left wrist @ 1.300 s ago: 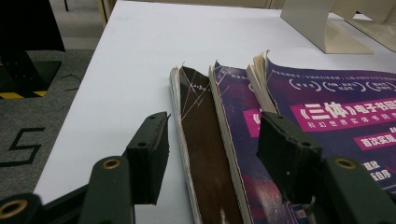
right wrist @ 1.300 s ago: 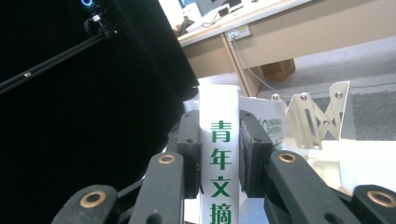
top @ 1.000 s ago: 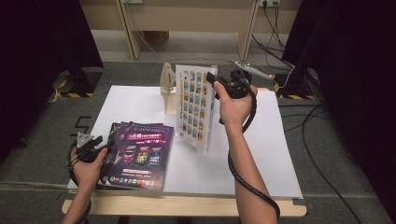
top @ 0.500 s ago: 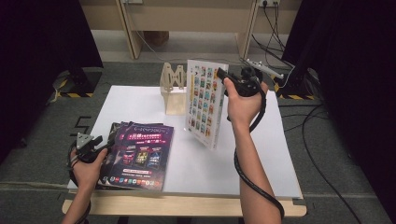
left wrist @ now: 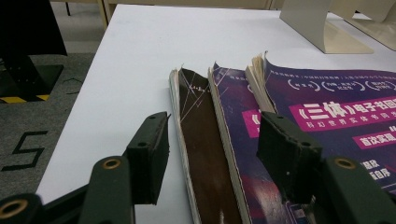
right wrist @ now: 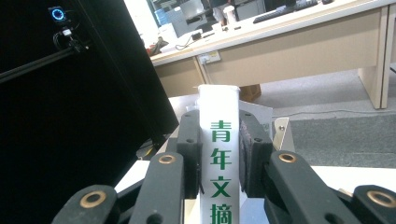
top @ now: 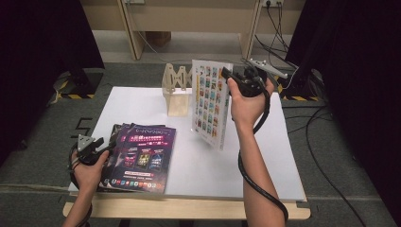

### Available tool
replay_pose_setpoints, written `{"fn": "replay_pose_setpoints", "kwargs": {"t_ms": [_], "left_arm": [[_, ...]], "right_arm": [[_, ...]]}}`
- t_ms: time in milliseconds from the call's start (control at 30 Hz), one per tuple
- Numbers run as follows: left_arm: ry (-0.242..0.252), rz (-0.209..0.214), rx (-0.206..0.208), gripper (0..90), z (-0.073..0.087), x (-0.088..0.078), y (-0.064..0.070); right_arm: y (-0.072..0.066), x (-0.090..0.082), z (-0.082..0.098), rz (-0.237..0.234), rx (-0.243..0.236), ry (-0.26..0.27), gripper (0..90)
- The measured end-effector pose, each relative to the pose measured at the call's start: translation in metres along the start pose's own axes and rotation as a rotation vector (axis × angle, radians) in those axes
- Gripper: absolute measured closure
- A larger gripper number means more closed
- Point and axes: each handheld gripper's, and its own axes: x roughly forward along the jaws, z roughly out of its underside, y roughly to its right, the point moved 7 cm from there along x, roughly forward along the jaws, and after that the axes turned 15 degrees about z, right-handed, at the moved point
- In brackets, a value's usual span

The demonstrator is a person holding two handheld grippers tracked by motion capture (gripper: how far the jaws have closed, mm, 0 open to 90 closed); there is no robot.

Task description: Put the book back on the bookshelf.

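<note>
My right gripper (top: pixel 228 76) is shut on the spine of a magazine (top: pixel 208 104) with a grid of colourful pictures, held upright above the white table (top: pixel 265 156), just right of a wooden rack (top: pixel 177 92). In the right gripper view the pads (right wrist: pixel 189 140) pinch its white spine (right wrist: pixel 219 154), which bears green characters. A fanned stack of purple magazines (top: pixel 144 156) lies at the front left. My left gripper (top: pixel 106 144) rests at the stack's left edge. Its jaws (left wrist: pixel 212 140) stand open, low over the magazines' edges (left wrist: pixel 205 121).
The rack (left wrist: pixel 317 23) stands at the table's back middle. A wooden strip (top: pixel 189 208) runs along the table's front edge. Cables (top: pixel 321 142) trail over the grey floor at the right, and black stands (top: pixel 80 80) sit at both back corners.
The right hand has carried the upright magazine a little to the right, so more of the wooden rack now shows beside it. The left hand has kept still.
</note>
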Motion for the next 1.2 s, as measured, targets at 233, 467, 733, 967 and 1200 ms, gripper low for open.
{"fn": "replay_pose_setpoints", "kwargs": {"t_ms": [233,467,733,967,1200], "left_arm": [[-0.002,-0.001,0.004,43.2,0.0,0.0,0.0],[-0.002,0.0,0.006,43.3,0.0,0.0,0.001],[-0.005,-0.001,0.009,43.3,0.0,0.0,0.001],[-0.002,0.001,0.007,43.3,0.0,0.0,0.001],[-0.004,0.003,0.006,43.3,0.0,0.0,0.0]], "right_arm": [[0.0,0.001,-0.001,-0.003,0.008,0.0,74.5],[0.004,0.003,-0.004,0.016,0.006,0.022,74.5],[0.008,0.002,-0.012,0.032,0.009,0.031,74.5],[0.012,0.006,-0.014,0.036,0.023,0.032,74.5],[0.013,0.01,-0.016,0.048,0.023,0.03,74.5]]}}
